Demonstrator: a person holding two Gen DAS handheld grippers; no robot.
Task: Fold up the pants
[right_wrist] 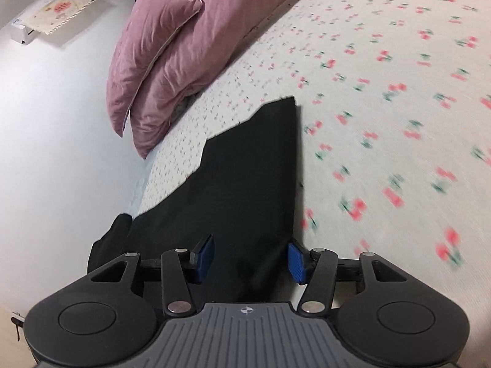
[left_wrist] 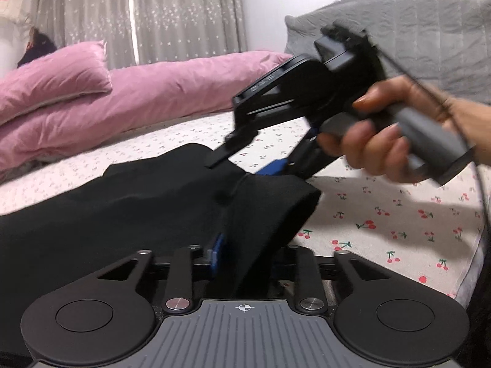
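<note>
The pants (left_wrist: 129,214) lie on the bed (left_wrist: 383,214), a fold pinched in the nearly closed left tongs (left_wrist: 242,257), while the right tongs (right_wrist: 250,259) stand half open astride the cloth, their pads clear of it. With one grip only, the fold could be dragged askew, or cloth could be snagged by the open right tongs.

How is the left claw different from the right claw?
The left claw is pinched shut on the black pants; the right claw is open, its blue pads apart, with the pants between them. The left view is sharp; the right view looks blurry. Both sit over the cherry sheet.
</note>
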